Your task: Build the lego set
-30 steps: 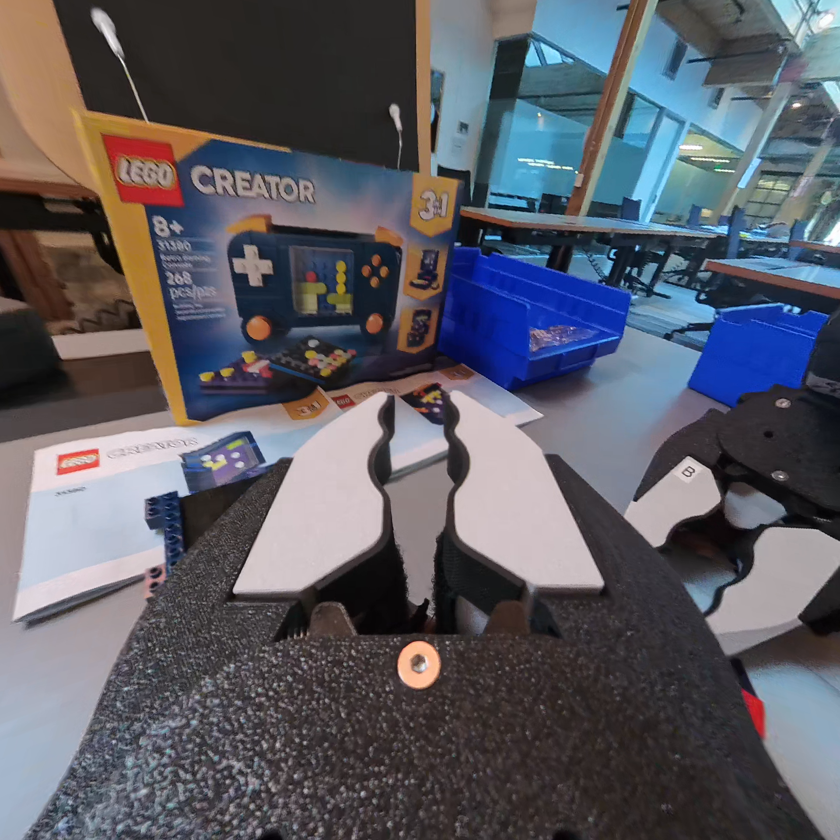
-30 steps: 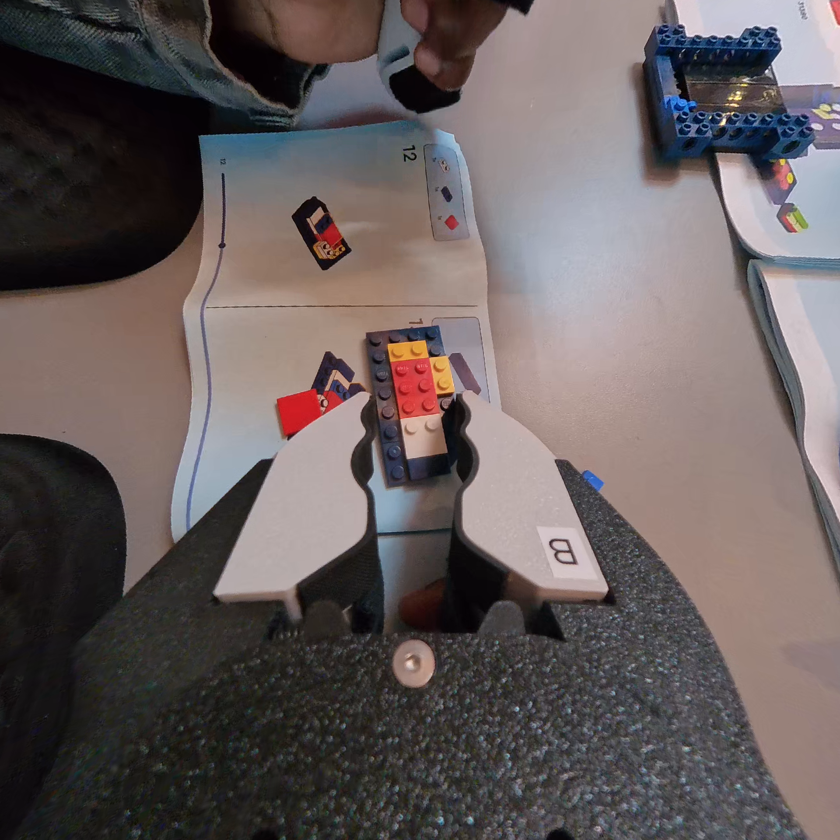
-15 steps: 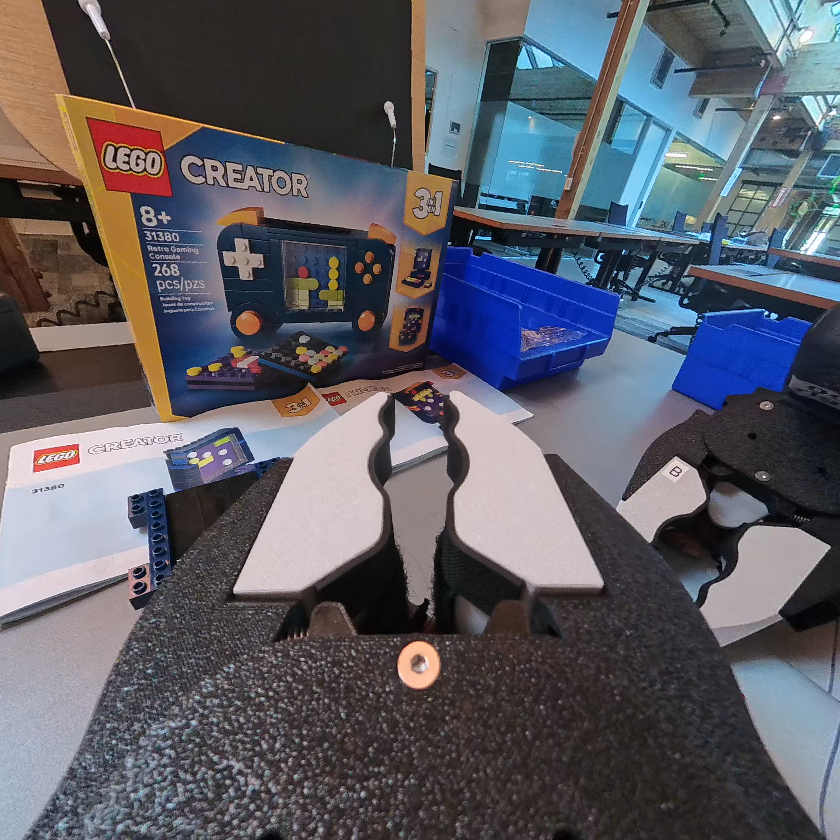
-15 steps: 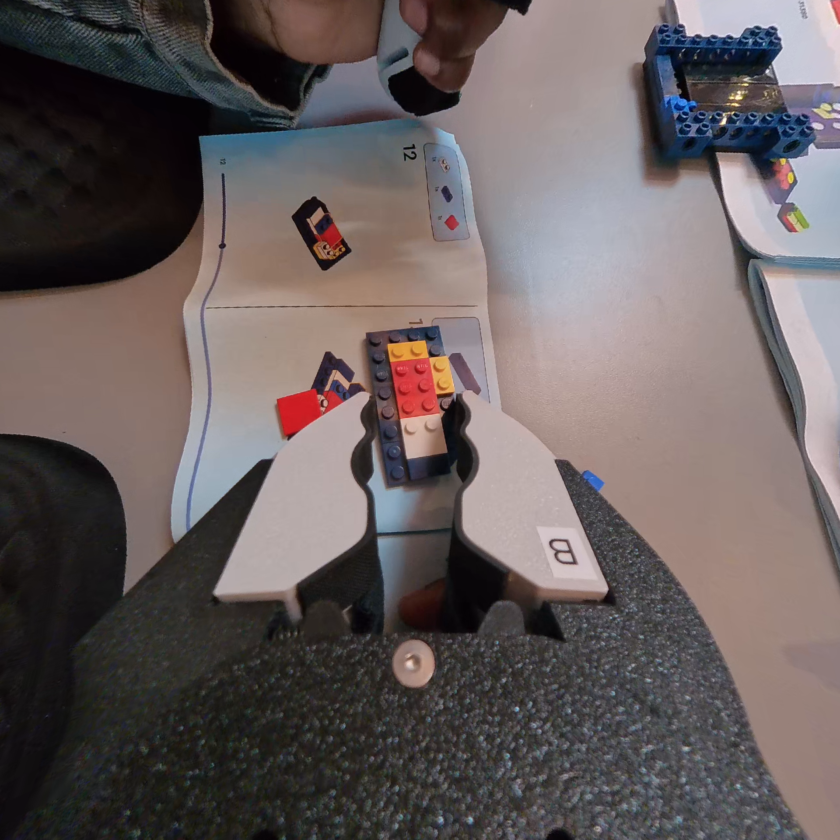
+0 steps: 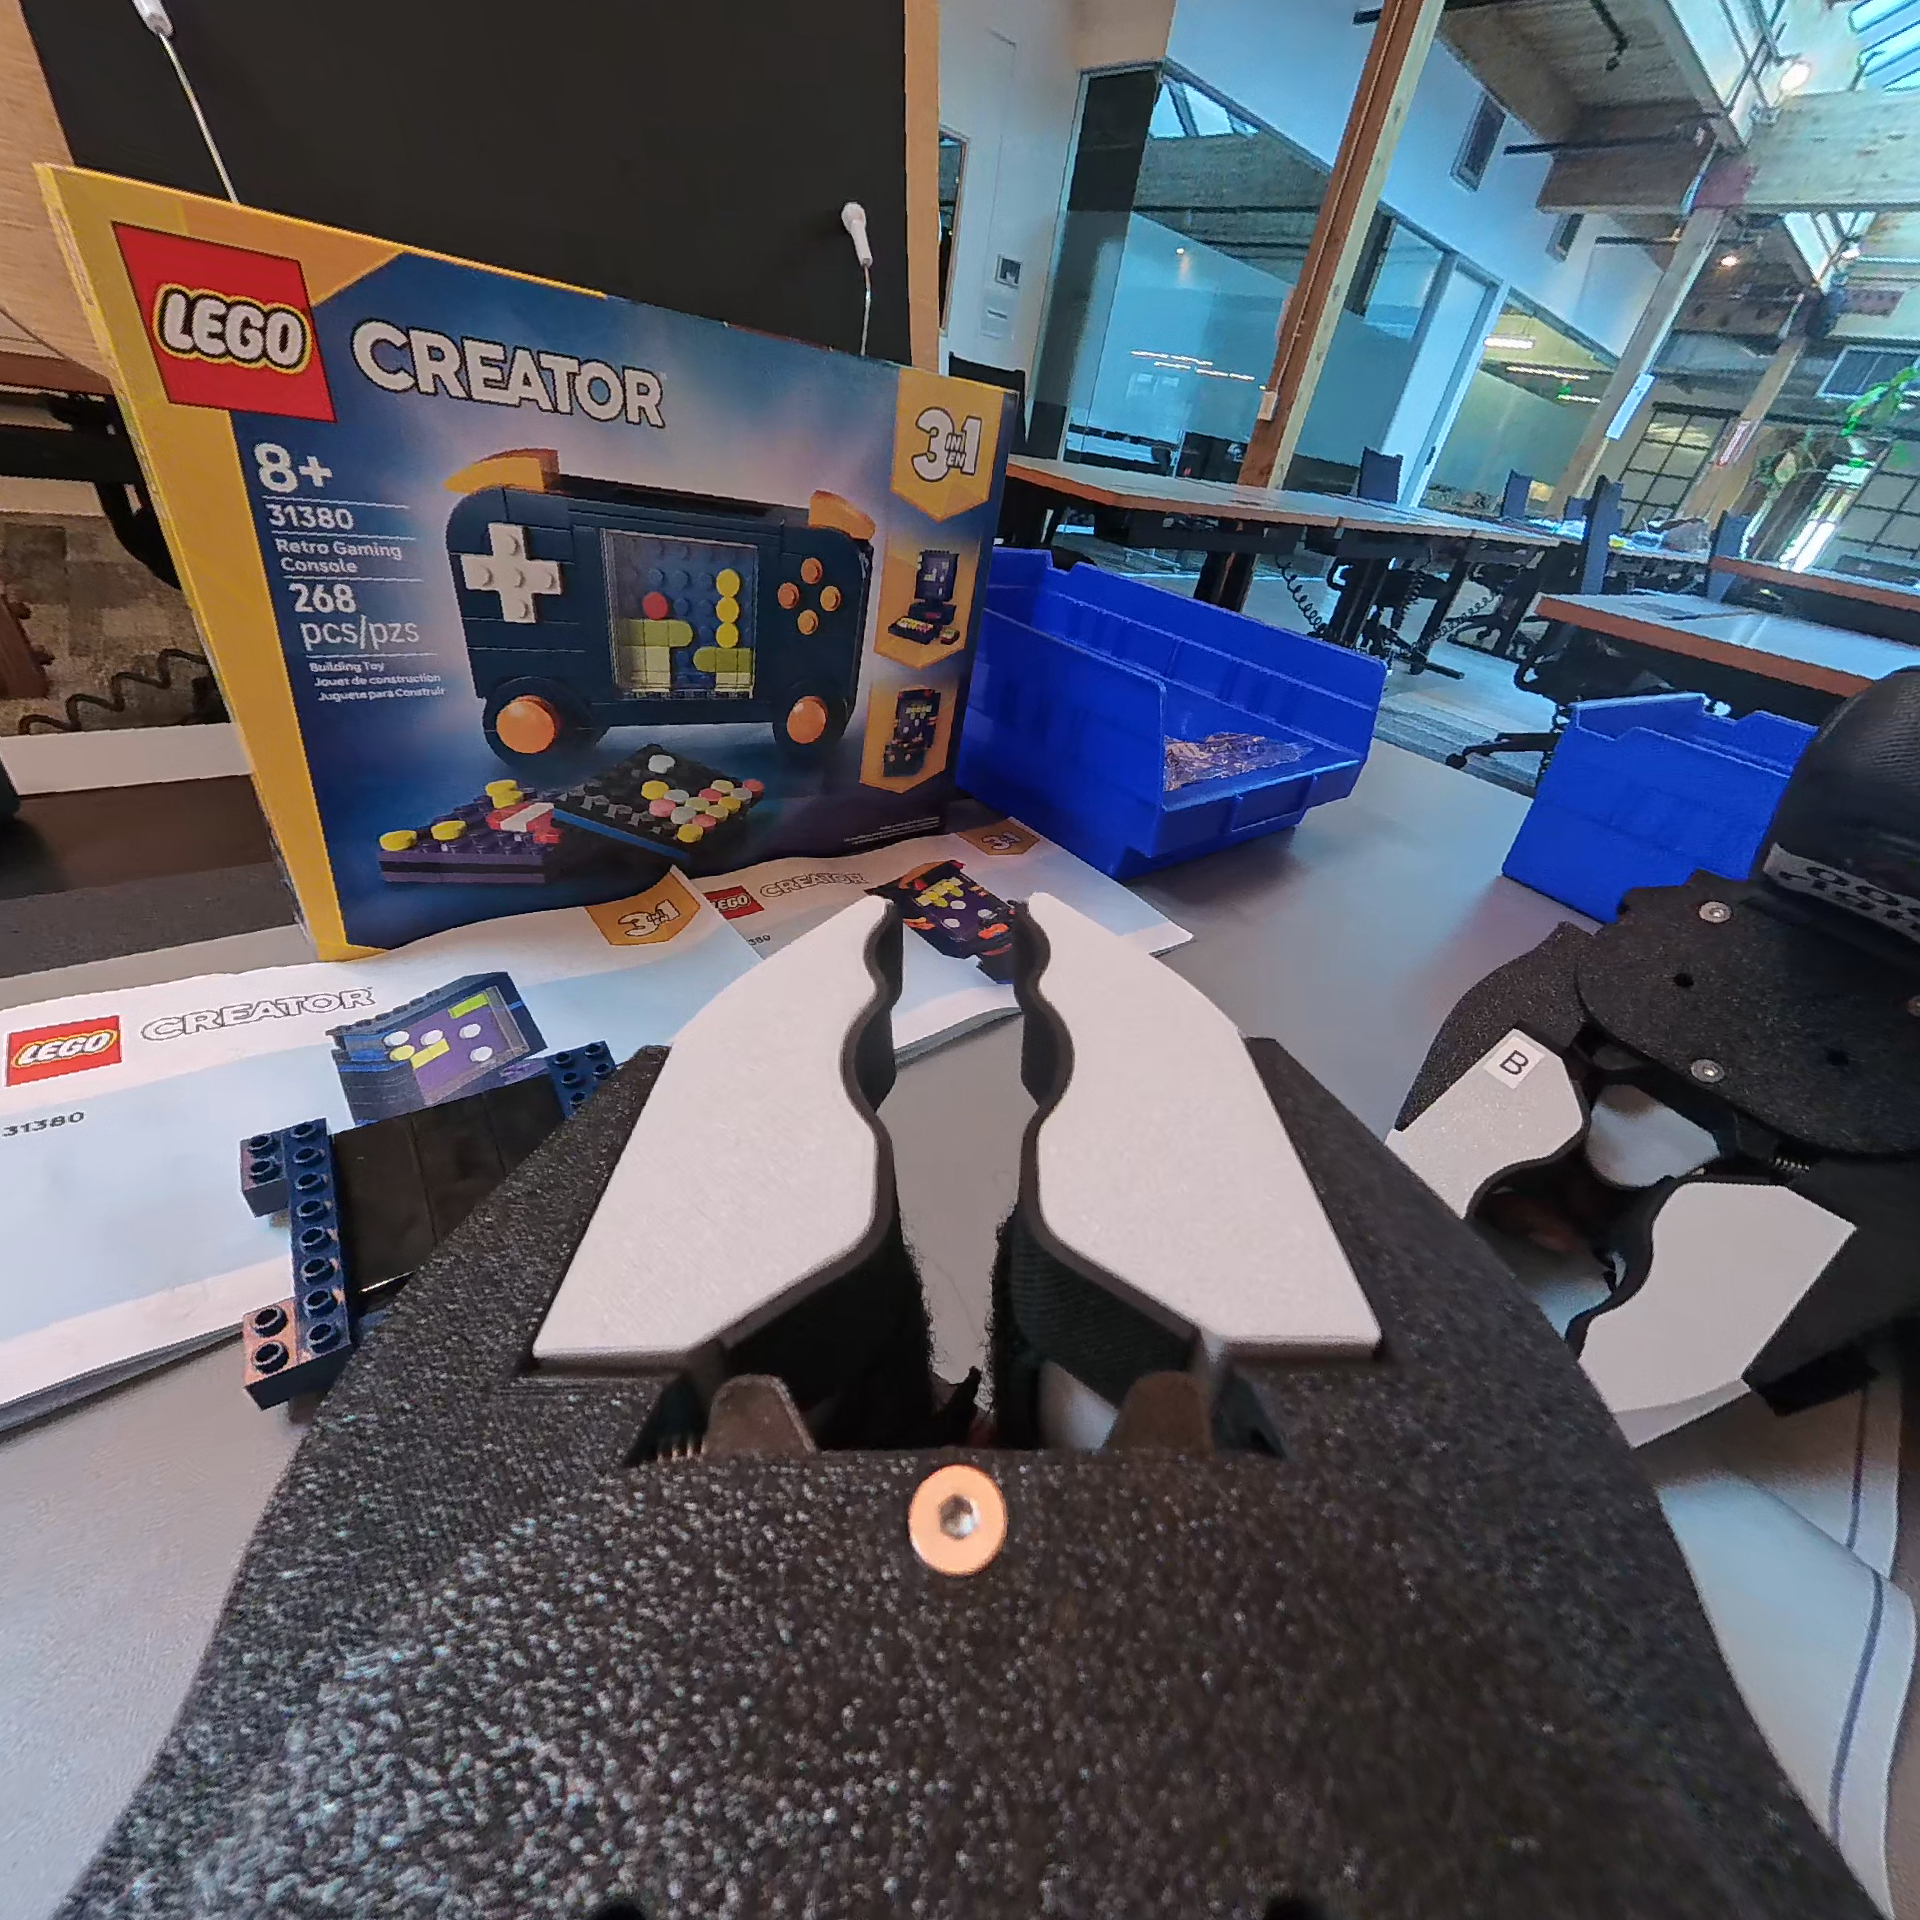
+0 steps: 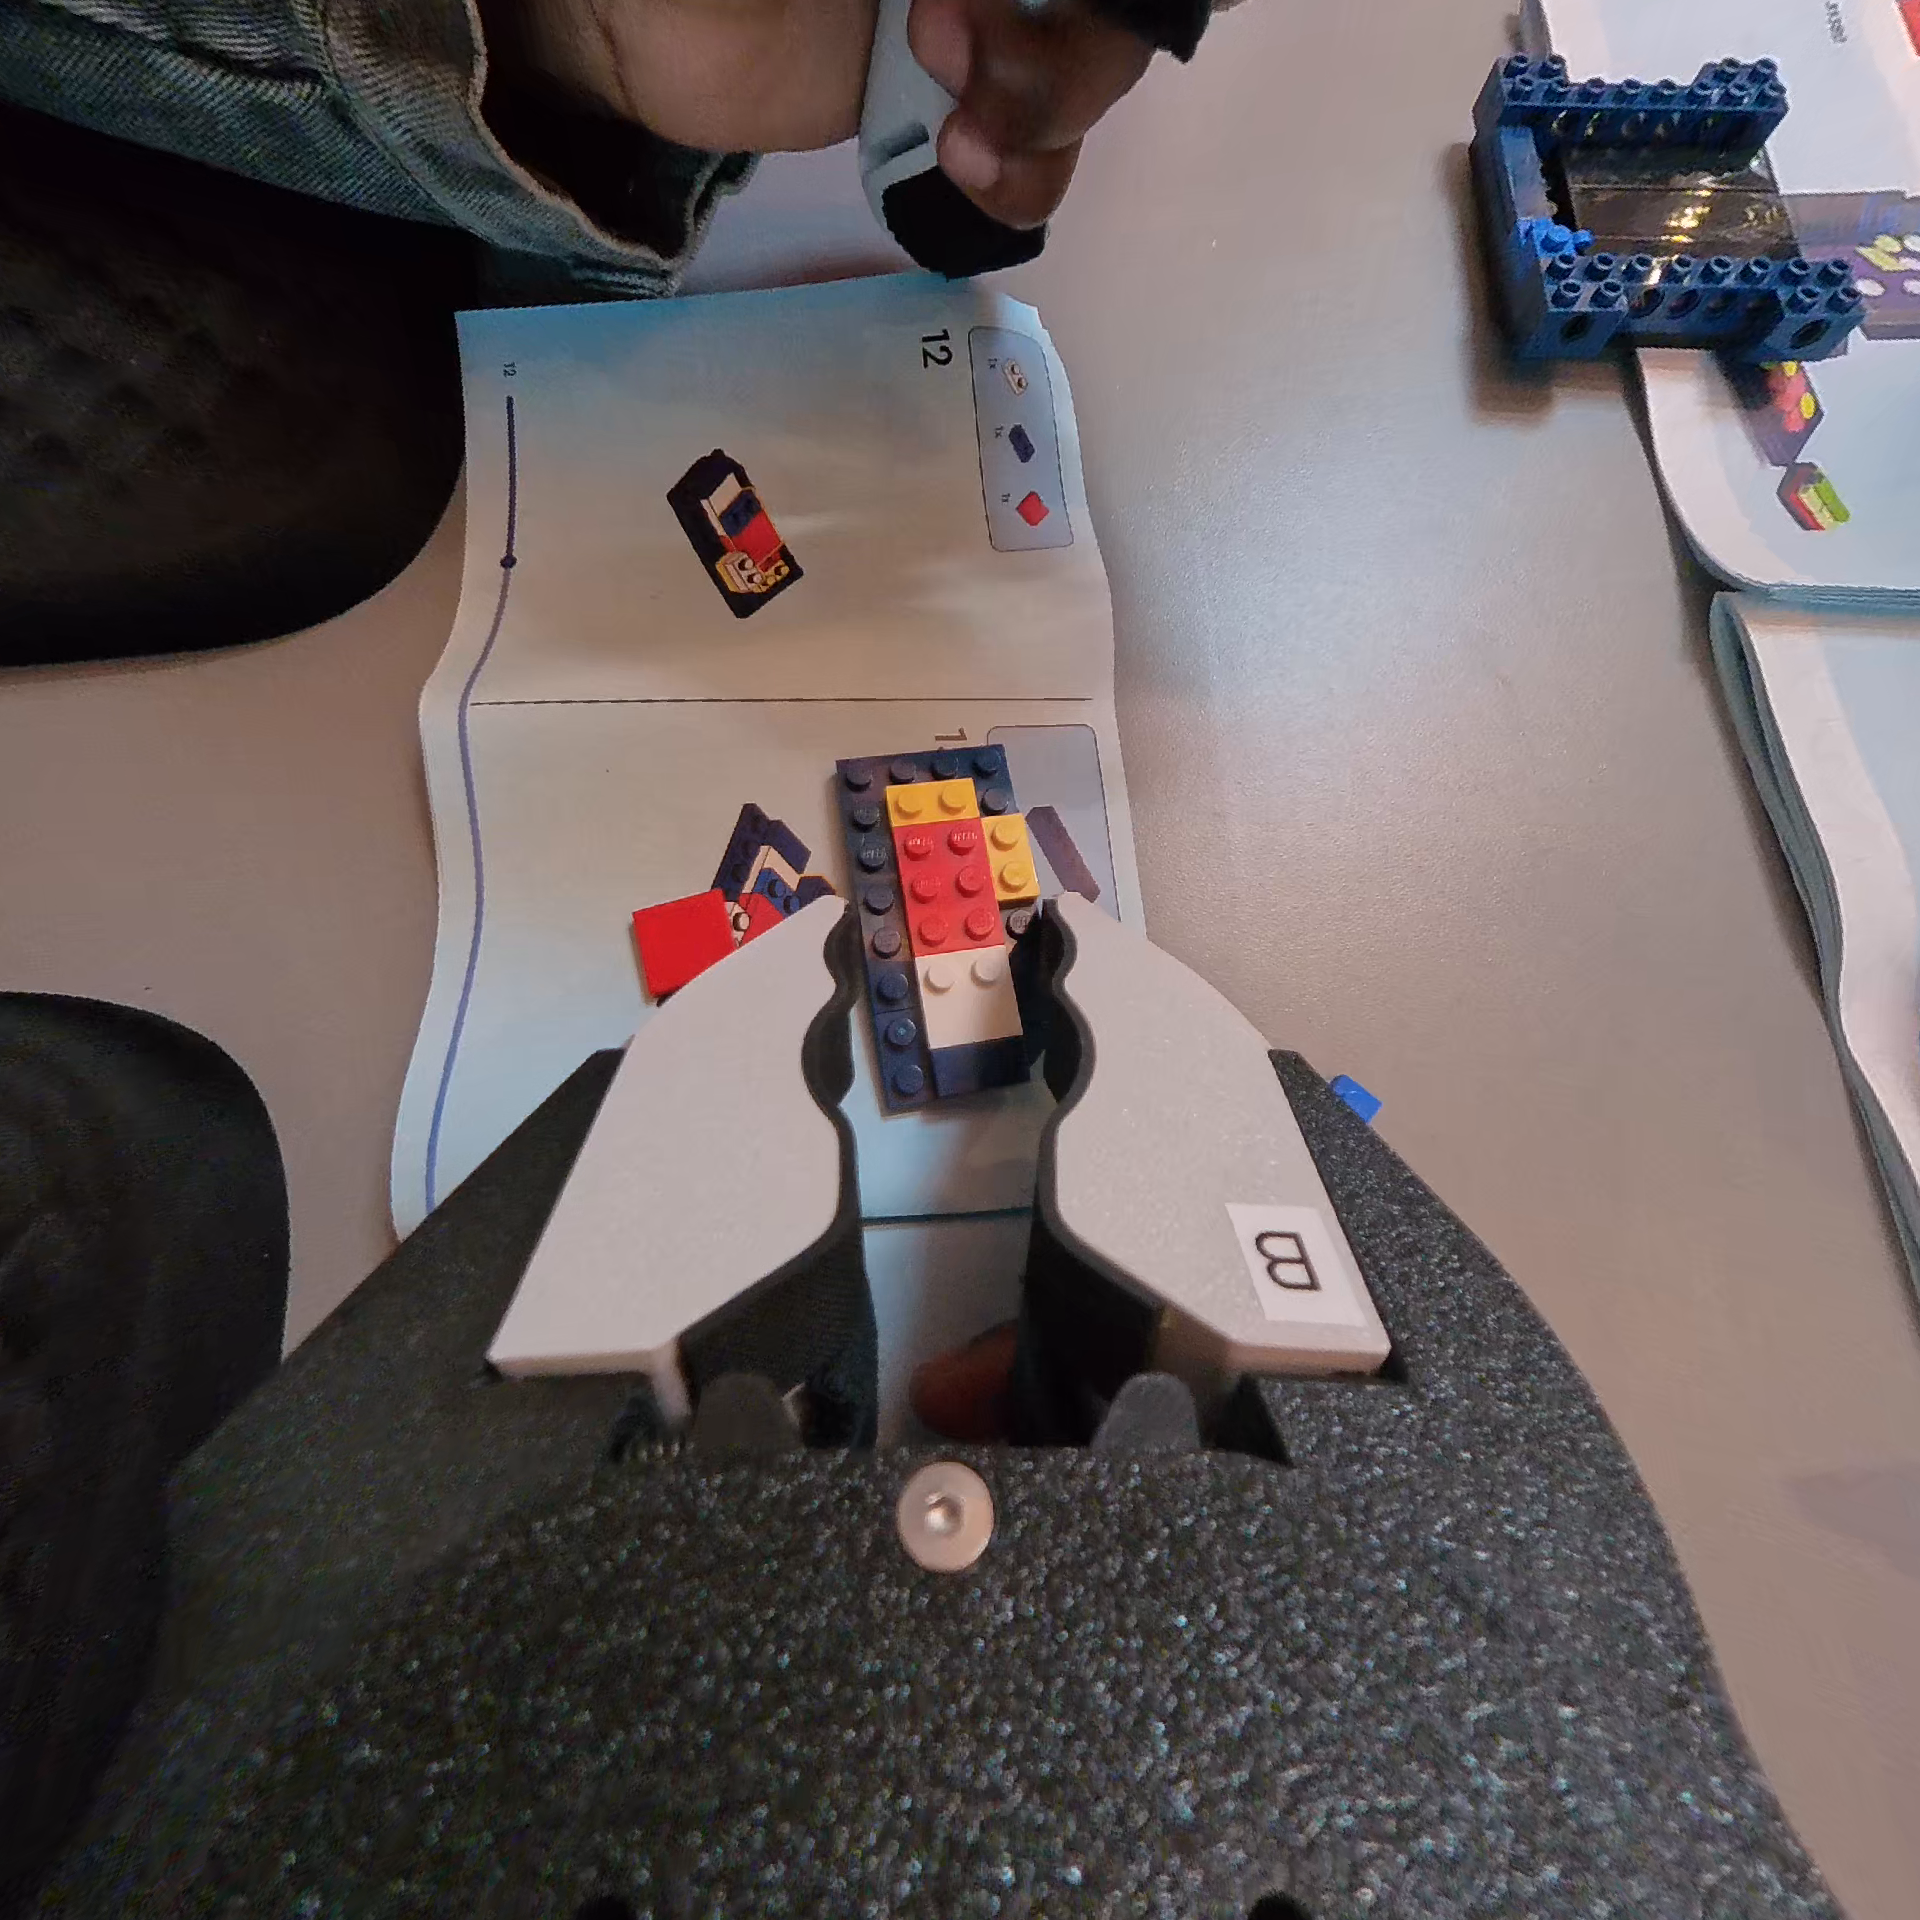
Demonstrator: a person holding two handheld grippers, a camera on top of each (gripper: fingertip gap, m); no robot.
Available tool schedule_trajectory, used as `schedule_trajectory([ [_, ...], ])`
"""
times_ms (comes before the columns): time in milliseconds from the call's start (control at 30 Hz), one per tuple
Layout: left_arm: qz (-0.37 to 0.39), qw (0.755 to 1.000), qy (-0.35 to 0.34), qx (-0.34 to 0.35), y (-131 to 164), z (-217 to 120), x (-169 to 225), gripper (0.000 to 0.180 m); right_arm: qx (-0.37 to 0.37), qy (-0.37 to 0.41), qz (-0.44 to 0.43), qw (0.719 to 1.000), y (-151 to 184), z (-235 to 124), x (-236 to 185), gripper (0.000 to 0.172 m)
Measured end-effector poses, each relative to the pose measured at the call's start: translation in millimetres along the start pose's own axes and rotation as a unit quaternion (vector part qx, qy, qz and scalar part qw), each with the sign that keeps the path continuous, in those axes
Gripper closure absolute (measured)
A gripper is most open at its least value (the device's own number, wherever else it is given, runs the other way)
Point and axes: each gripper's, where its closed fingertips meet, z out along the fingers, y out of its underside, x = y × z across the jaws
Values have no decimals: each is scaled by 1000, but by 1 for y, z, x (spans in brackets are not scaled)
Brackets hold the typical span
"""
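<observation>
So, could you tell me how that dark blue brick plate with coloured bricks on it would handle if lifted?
The brick plate looks rigid moulded plastic, so it should stay flat rather than flex. It is thin and small, so probably light. Its red, yellow and white bricks sit on studs only, so a knock might pop one off.

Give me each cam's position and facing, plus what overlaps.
Left wrist: on left claw, low over table, facing level toward box and bin; own fingers show, right claw at right.
Right wrist: on right claw, facing down at brick plate on page; own fingers and a hand show.
Shared: blue frame on booklet.
</observation>
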Motion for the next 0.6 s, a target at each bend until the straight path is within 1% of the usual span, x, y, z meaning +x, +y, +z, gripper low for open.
schedule_trajectory([
  [600,-1,1000,8,-5,2,1,2,161,0,0,0,1000,0,0,0,139],
])
